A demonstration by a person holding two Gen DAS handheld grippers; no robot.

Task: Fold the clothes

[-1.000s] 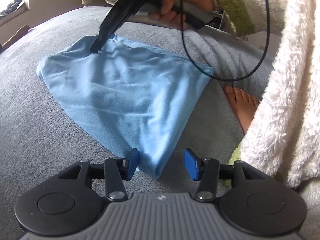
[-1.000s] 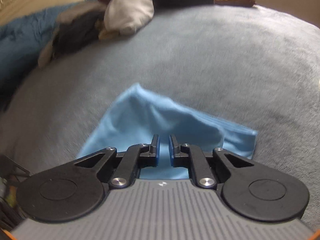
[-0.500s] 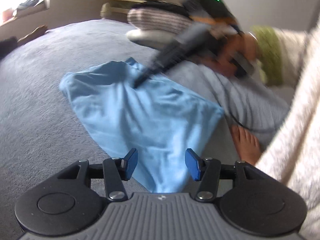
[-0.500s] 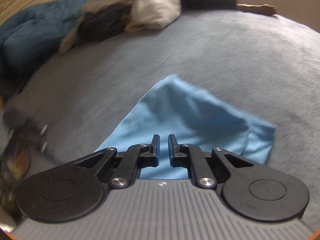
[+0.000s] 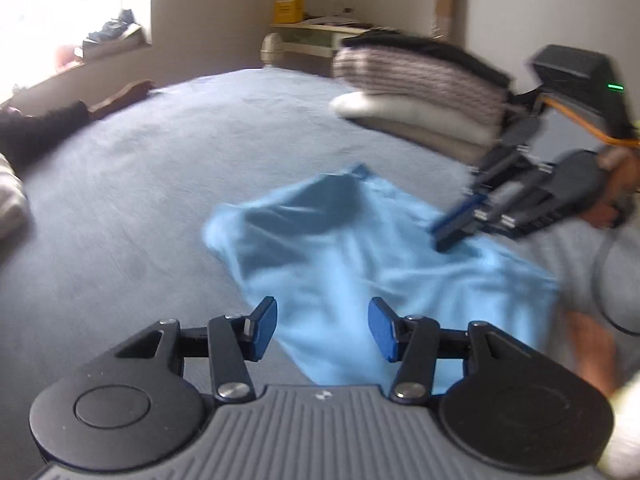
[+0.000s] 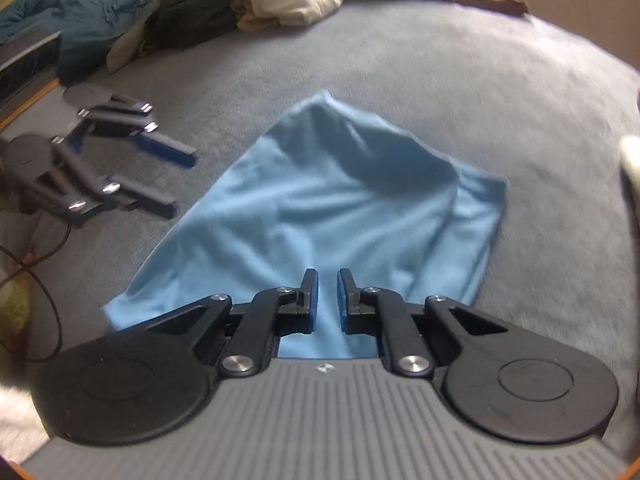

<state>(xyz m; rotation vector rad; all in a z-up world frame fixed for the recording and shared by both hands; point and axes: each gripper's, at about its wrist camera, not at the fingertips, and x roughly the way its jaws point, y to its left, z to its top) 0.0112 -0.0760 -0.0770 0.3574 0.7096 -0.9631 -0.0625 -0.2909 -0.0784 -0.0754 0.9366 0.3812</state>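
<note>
Right now the left gripper [image 5: 322, 328] hangs spread wide over the near edge of the blue cloth [image 5: 360, 264], holding nothing, likely set to pinch it; the right gripper [image 6: 327, 294] sits nearly pressed together, a thin gap showing, above the cloth's other side. Cloth lies rumpled, partly doubled, on the grey bed [image 6: 460, 92]; beyond, a folded stack [image 5: 420, 92].

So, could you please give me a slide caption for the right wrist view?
Right tool, nearly closed, above a rumpled light-blue garment on a grey blanket.
</note>
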